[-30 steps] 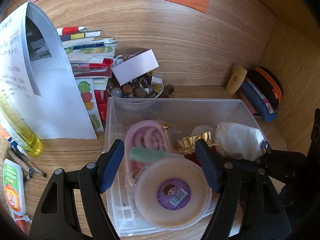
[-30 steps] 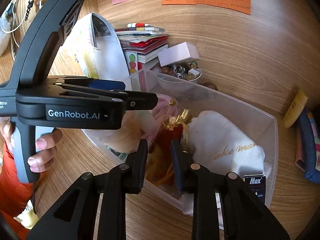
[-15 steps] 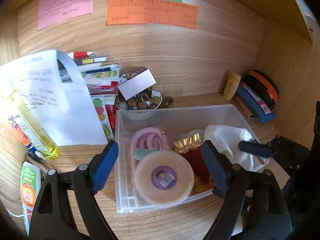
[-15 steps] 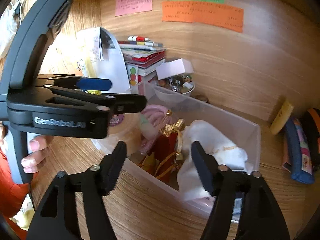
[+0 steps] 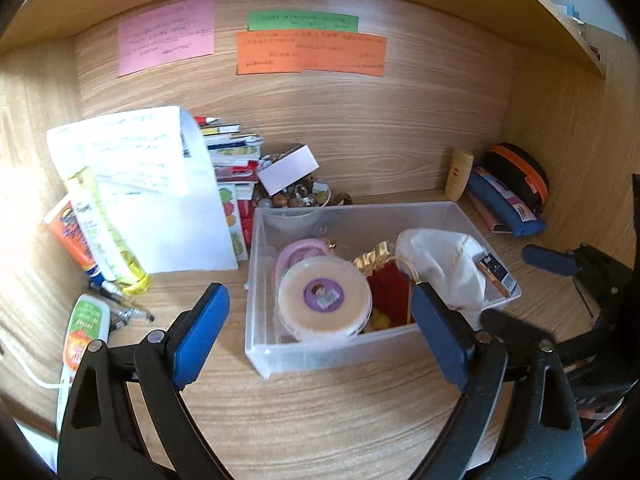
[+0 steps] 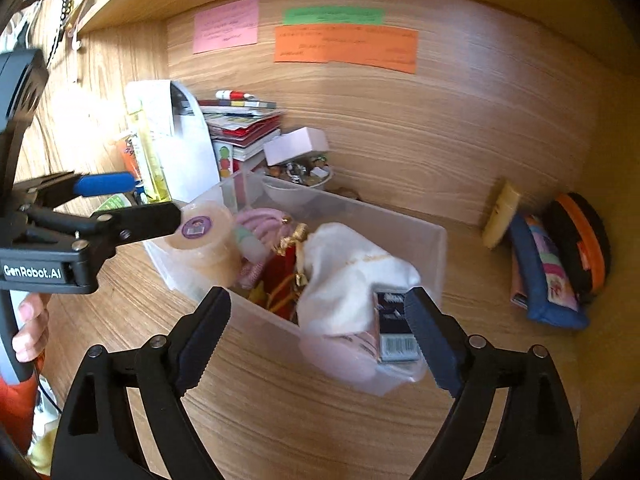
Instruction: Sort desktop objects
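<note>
Two grippers are seen hovering over the wooden desk [image 5: 320,420], and nothing is held by either one. The left gripper [image 5: 320,336] is spread wide, its blue pads parted on either side of the near wall of a clear plastic bin [image 5: 328,354] without touching it. The right gripper [image 6: 320,336] is opened just as wide above the bin's near corner, empty too.

Pretty much everything sorted is found inside that bin [image 6: 400,232]. A round lidded tub [image 5: 323,305] with a purple sticker is tucked at the left end, with a coiled pink cord [image 5: 294,250] behind it. A red pouch with gold trim [image 5: 386,292] is wedged in the middle, and a white drawstring bag [image 5: 440,260] is slumped at the right end. A small dark box with a barcode [image 6: 394,328] is pressed against the right wall (the label can't be read).

Outside the bin, a bowl of beads and trinkets [image 5: 298,198] is parked just behind it, with a small white box [image 5: 288,168] resting on top. A stack of booklets [image 5: 232,152] is piled to the left, partly hidden by a curled white sheet [image 5: 152,192]. Tubes and pens [image 5: 100,248] are scattered at far left. Near the right wall, a blue pencil case [image 5: 504,208] and a black-and-orange pouch [image 5: 516,172] are leaned together, beside a small yellow bottle [image 5: 459,174].
</note>
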Demonstrator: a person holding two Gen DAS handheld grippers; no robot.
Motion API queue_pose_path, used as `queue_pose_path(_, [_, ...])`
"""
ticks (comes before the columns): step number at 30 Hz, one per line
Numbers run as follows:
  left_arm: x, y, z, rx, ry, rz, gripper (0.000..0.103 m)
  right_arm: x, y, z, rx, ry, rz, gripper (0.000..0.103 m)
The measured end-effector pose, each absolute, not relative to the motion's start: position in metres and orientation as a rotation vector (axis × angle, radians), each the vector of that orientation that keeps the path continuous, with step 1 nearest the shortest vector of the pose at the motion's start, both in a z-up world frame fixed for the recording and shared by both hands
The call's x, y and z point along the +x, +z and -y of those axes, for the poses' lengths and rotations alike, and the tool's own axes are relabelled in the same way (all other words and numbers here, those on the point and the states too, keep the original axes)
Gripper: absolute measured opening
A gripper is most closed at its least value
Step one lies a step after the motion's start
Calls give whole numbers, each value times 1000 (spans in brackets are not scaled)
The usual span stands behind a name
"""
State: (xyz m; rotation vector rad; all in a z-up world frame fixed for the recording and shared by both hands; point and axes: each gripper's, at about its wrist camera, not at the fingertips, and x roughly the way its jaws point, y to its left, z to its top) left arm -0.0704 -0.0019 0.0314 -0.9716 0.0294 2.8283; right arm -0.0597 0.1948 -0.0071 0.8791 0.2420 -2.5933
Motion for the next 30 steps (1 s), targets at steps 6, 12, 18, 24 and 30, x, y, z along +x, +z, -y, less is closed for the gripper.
queue_pose_path(6, [-54, 29, 5, -962, 2881, -19, 93, -44, -2, -212, 857, -2629, -179, 89])
queue_pose_path(12, [-52, 21, 3, -992, 2881, -12, 93, -36, 0, -220, 845, -2641, -152, 92])
queue_pose_path(18, [-54, 13, 0, -1022, 2877, -19, 93, -34, -1, -220, 842, -2646, -167, 93])
queue_pose_path(24, [-57, 11, 1, -1039, 2869, -2, 93, -34, -3, -219, 857, -2643, -163, 93])
queue_pose_path(30, [-57, 11, -1, -1037, 2864, 0, 93, -35, -4, -220, 865, -2635, -163, 93])
